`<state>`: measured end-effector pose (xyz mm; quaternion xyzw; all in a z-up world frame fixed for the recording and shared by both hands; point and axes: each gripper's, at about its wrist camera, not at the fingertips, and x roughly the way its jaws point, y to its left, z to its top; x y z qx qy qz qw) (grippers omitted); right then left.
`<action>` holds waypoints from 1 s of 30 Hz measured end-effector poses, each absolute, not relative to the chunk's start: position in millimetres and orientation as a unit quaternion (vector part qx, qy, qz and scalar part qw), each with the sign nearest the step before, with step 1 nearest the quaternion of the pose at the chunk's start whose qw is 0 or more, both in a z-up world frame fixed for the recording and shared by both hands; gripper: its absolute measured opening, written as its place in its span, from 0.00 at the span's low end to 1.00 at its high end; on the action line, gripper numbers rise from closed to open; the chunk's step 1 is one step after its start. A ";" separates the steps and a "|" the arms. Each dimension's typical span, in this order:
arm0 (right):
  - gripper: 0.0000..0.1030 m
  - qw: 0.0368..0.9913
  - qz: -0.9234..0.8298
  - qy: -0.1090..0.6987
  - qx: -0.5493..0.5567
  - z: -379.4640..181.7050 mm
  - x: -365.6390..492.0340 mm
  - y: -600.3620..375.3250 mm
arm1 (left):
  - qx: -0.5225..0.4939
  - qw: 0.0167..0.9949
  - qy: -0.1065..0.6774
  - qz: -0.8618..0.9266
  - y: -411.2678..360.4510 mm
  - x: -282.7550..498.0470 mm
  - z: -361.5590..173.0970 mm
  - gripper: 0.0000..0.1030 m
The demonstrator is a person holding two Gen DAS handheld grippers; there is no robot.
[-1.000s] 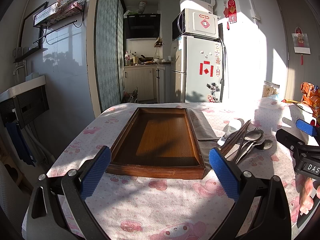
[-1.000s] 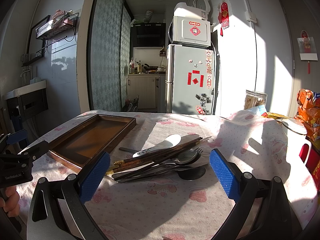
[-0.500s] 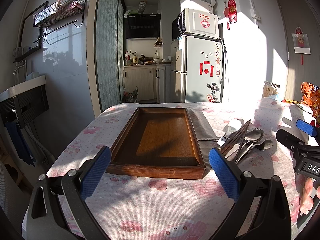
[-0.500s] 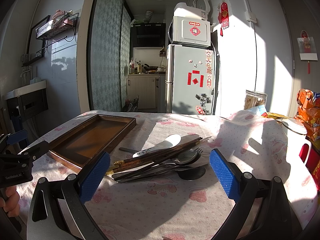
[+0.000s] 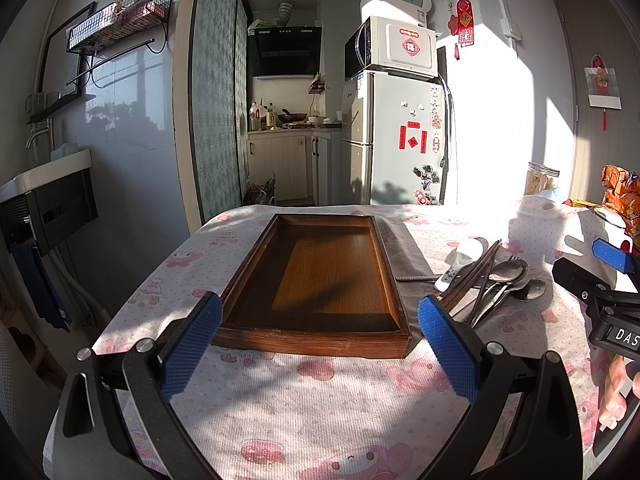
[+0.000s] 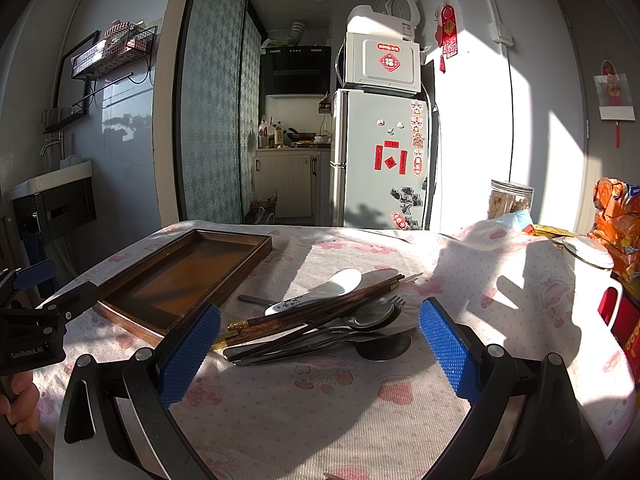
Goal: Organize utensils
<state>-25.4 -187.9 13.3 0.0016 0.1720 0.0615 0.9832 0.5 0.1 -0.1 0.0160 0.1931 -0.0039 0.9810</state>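
While the left gripper (image 5: 319, 344) hovers spread wide before the near short edge of the wooden tray (image 5: 316, 336), the right gripper (image 6: 319, 346) hangs equally spread over the utensil pile (image 6: 320, 320). Pile: white ceramic spoon (image 6: 320, 290), dark chopsticks (image 6: 316, 312), metal spoons (image 6: 380, 344), a fork (image 6: 396, 301), heaped on the table (image 6: 320, 408), just right of the tray.

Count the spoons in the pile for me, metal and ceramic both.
3 visible: a white ceramic spoon at the pile's far side, a metal spoon in the middle by the fork, and another metal spoon nearest the right gripper. More may be hidden under the chopsticks.
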 end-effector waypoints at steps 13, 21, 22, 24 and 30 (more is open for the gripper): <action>0.97 0.983 0.062 0.172 0.002 13.6 -25.7 -187.9 | 0.013 0.981 0.194 -0.003 1.9 3.9 -5.2 0.97; 0.97 0.983 0.062 0.172 0.002 13.5 -25.6 -187.9 | 0.014 0.981 0.195 -0.002 3.9 2.5 -4.7 0.97; 0.97 0.983 0.061 0.172 0.002 13.5 -25.5 -187.9 | 0.014 0.981 0.195 -0.002 1.3 1.7 -3.2 0.97; 0.97 0.983 0.062 0.172 0.001 13.4 -25.5 -188.0 | 0.014 0.981 0.195 -0.002 1.7 1.8 -3.0 0.97; 0.97 0.983 0.062 0.172 0.001 13.4 -25.5 -188.2 | 0.014 0.981 0.195 -0.001 1.3 2.0 -2.4 0.97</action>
